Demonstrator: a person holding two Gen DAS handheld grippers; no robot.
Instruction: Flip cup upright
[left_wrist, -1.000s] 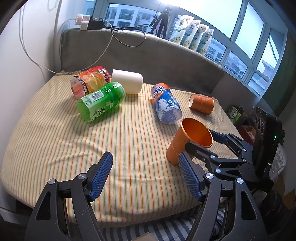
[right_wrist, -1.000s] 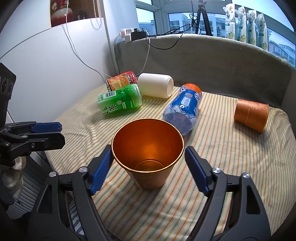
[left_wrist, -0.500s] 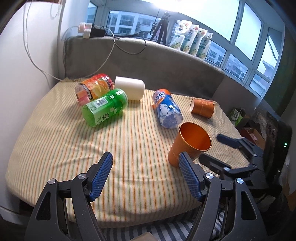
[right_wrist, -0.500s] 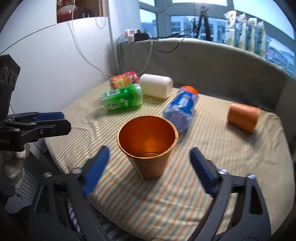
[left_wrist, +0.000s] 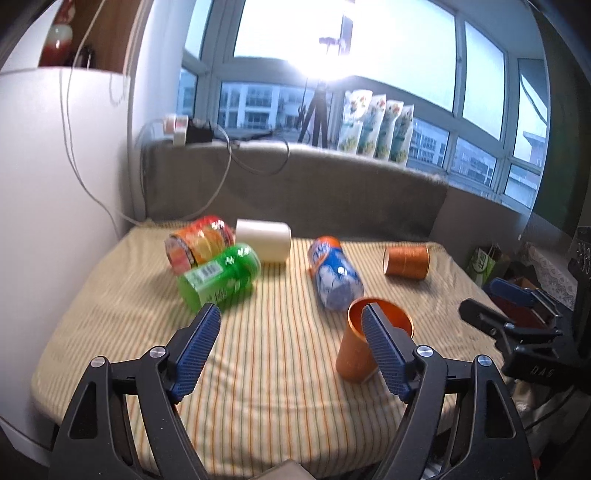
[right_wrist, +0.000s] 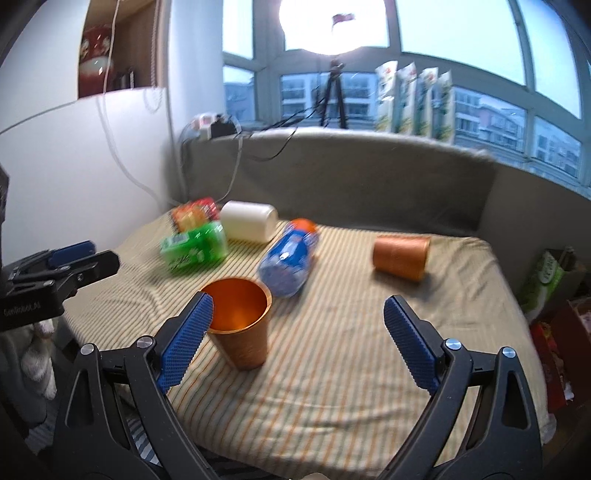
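An orange metal cup (right_wrist: 242, 325) stands upright on the striped cloth near the table's front; it also shows in the left wrist view (left_wrist: 356, 354). A second orange cup (right_wrist: 400, 256) lies on its side at the back right, also in the left wrist view (left_wrist: 406, 261). My right gripper (right_wrist: 297, 343) is open and empty, pulled back from the upright cup. My left gripper (left_wrist: 291, 347) is open and empty over the table's front. The right gripper shows in the left wrist view (left_wrist: 513, 306); the left gripper shows in the right wrist view (right_wrist: 70, 264).
A green can (left_wrist: 218, 277), an orange-red can (left_wrist: 199, 245), a white cylinder (left_wrist: 263, 240) and a blue bottle (left_wrist: 334, 277) lie on their sides across the back of the table (left_wrist: 280, 376). A grey padded backrest (left_wrist: 295, 192) rises behind.
My right gripper has let go of the upright cup, opened wide and drawn back. Both grippers have pulled away and tilted up; the cup stays standing.
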